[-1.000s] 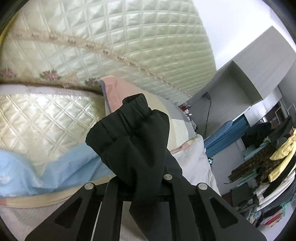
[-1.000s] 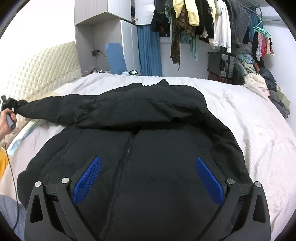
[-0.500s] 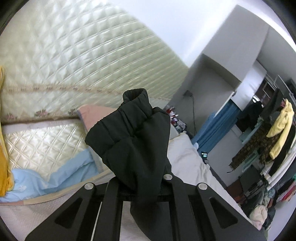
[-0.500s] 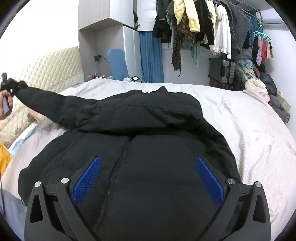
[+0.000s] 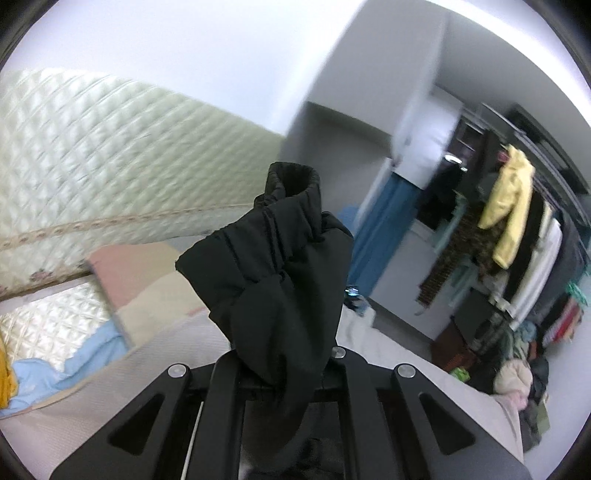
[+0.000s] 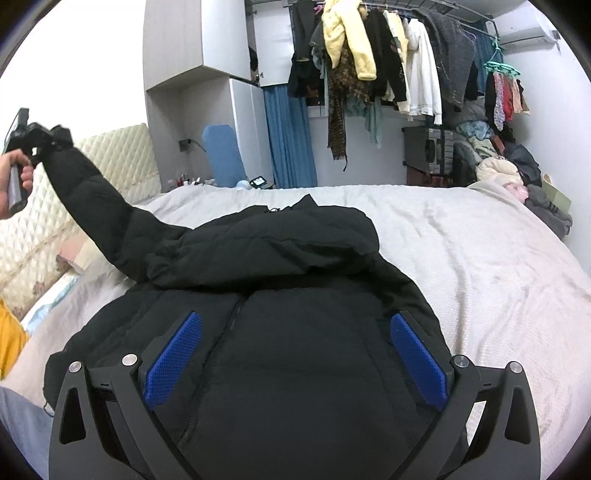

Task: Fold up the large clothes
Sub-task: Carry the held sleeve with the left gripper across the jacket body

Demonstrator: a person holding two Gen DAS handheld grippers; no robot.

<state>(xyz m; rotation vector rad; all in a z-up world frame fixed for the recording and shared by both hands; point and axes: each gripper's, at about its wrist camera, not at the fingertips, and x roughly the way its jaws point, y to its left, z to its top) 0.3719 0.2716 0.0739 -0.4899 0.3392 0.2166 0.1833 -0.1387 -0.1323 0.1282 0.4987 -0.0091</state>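
The black padded zip-front jacket (image 6: 280,332) lies front side up on the white textured bedspread (image 6: 480,251), its body spread across the near half of the bed and its collar end pointing toward the far edge. The zip runs down the middle of the front panel. One sleeve lies folded across the chest, below the collar.

The other black sleeve (image 6: 92,199) rises off the bedspread at the left edge of the bed and runs diagonally upward. Its gathered elastic cuff (image 5: 291,184) stands above the left gripper (image 5: 284,373), whose black fingers are closed narrow on the sleeve just below the cuff. In the right wrist view the left gripper (image 6: 40,136) appears raised above the headboard side of the bed, with the person's hand (image 6: 14,177) around its handle.

The right gripper (image 6: 295,354) hangs over the lower front of the jacket. Its jaws stand wide apart, and the blue ribbed pads (image 6: 173,362) face each other with only jacket fabric seen between them. Whether the pads touch the fabric cannot be told.

The cream quilted headboard (image 5: 92,155) stands along the left edge of the bed, with a pink and beige pillow (image 5: 147,280) and a light blue cloth (image 5: 55,365) at its foot. Beyond the far edge hang blue curtains (image 6: 288,140). A rail of hanging clothes (image 6: 388,62), including a yellow fleece garment (image 6: 347,33), runs along the far wall. A heap of loose clothes (image 6: 517,177) sits at the far right corner of the bed.
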